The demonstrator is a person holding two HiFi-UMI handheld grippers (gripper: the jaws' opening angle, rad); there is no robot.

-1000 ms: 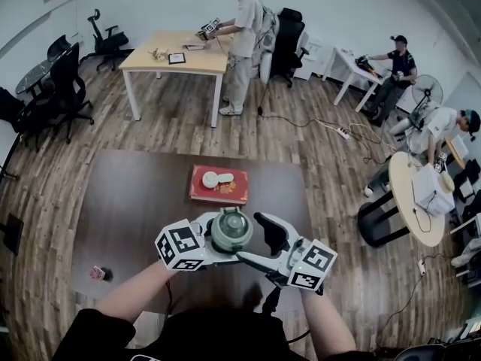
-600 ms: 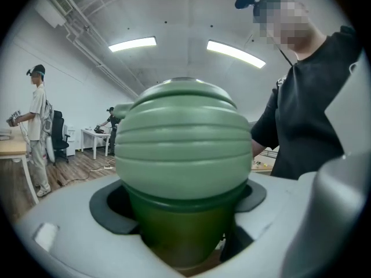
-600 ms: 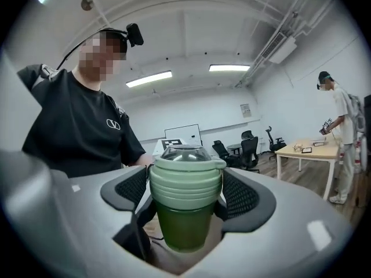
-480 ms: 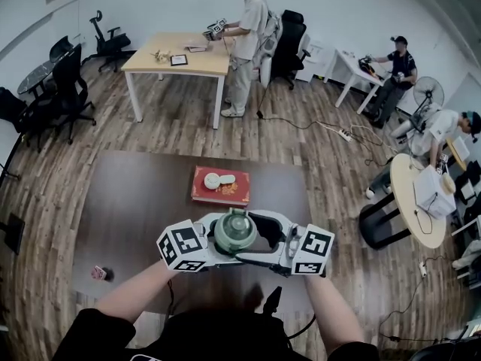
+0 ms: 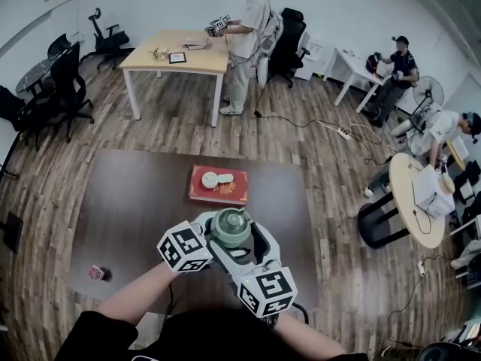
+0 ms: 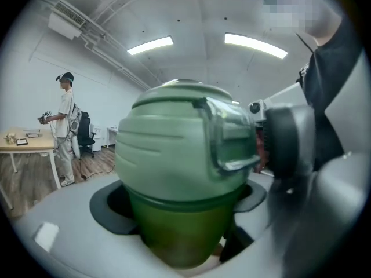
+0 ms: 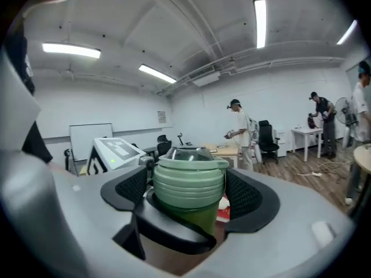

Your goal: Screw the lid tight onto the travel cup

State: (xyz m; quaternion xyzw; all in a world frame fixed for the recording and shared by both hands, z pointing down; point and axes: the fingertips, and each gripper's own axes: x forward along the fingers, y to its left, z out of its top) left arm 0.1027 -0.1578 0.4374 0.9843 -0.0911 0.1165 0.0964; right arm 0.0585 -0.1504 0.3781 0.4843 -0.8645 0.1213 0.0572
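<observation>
A green travel cup (image 5: pixel 231 228) with a ribbed green lid is held above the dark table's near edge. My left gripper (image 5: pixel 218 239) comes in from the left and is shut on the cup's body (image 6: pixel 174 230), below the lid (image 6: pixel 168 149). My right gripper (image 5: pixel 240 241) reaches in from the near side. Its dark pads (image 7: pixel 250 197) sit on both sides of the lid (image 7: pixel 188 181) and it is shut on it. In the right gripper view the left gripper's marker cube (image 7: pixel 116 152) shows behind the cup, and a jaw of the left gripper wraps the green body (image 7: pixel 200 219).
A red box (image 5: pixel 219 185) with two white items on it lies on the dark table (image 5: pixel 128 201) just beyond the cup. A small pinkish object (image 5: pixel 98 273) sits near the table's left front. Several people and a wooden table (image 5: pixel 176 51) are farther off.
The right gripper has swung around the cup from its right side to its near side, its marker cube moving left and toward the person. The left gripper and cup have barely moved.
</observation>
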